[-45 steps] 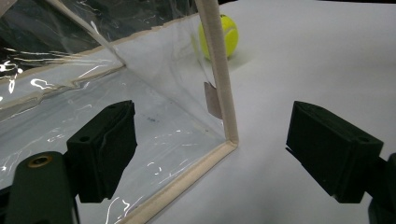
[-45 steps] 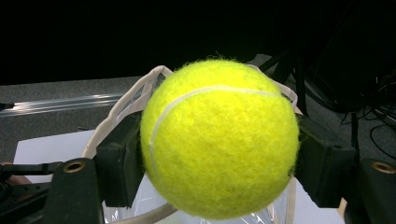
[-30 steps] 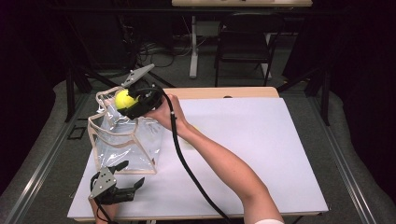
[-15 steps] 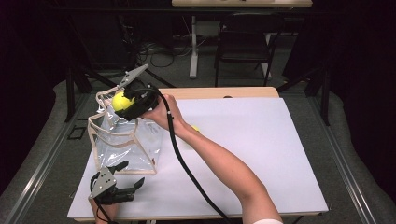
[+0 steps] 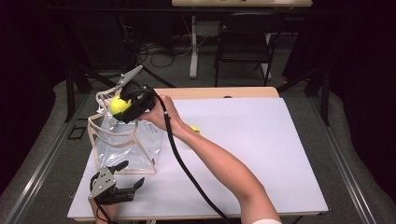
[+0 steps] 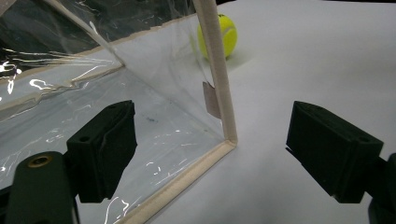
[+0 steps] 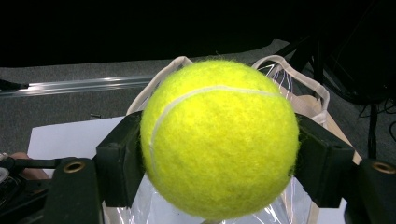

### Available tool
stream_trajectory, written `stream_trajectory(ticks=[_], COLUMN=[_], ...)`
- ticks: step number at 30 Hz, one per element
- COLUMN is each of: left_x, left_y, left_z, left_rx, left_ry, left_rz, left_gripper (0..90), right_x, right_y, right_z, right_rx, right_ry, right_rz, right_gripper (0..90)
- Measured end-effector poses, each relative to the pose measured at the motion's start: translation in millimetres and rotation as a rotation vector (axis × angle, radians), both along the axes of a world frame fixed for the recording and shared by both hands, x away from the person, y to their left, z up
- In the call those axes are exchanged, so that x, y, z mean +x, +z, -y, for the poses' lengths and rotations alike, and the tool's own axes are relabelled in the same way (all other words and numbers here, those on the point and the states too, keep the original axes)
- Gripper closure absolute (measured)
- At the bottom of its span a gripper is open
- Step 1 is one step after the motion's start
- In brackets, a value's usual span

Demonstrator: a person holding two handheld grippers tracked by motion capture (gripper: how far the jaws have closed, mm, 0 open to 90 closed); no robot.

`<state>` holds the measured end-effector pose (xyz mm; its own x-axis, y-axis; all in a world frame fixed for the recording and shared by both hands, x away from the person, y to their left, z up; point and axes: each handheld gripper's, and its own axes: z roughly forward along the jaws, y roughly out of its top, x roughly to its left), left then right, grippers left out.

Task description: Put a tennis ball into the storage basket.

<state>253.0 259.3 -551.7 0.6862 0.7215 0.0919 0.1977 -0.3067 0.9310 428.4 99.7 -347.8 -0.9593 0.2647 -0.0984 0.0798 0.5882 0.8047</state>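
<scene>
Tennis ball sits clamped between the two jaws of my right tool, held just above the open mouth of the clear bag that stands on the white surface.

Nearest to me, my left tool rests low at the front edge of the surface, jaws spread apart with nothing between them, just beside the bag's near bottom corner. From its own camera I see the tan trim running up that corner and the clear wall leaning away.

Farther out, my right hand reaches over the bag's top, and the ball's seam faces the camera in the right tool view, with the bag's handles looped behind it.

To do this drop well, I judge I should centre the ball over the opening, clear of the handles and trim, lower it inside a little, then spread the jaws slowly so it falls straight and doesn't tip the floppy bag. My left tool could steady that near corner if the bag sways.

Beyond the bag a second tennis ball lies on the surface; from above it is mostly hidden behind my forearm. The ball in my grip blocks the bag's mouth, so I cannot tell how well I'm lined up, nor whether anything already lies inside.
</scene>
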Motion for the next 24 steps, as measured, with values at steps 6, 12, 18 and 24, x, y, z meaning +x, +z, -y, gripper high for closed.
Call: stream_trajectory(ticks=[6, 12, 18, 24], left_x=[-0.4, 0.1, -0.2, -0.1], left_y=[-0.1, -0.2, -0.1, -0.1], left_z=[-0.1, -0.2, -0.3, -0.4], left_rx=[-0.004, -0.002, -0.005, -0.003], left_ry=[0.002, 0.000, 0.002, 0.001], left_rz=[0.000, -0.001, -0.001, 0.000], left_gripper=[16.0, 16.0, 16.0, 16.0], right_x=[-0.3, -0.9, -1.7, -1.8], right_y=[-2.7, -5.2, -8.3, -10.0], right_z=[-4.6, -8.7, -14.0, -16.4], right_rx=[-0.019, -0.037, -0.065, -0.082], right_ry=[0.010, 0.015, 0.021, 0.022], right_rz=[-0.006, -0.013, -0.022, -0.025], right_gripper=[26.5, 26.5, 26.5, 26.5])
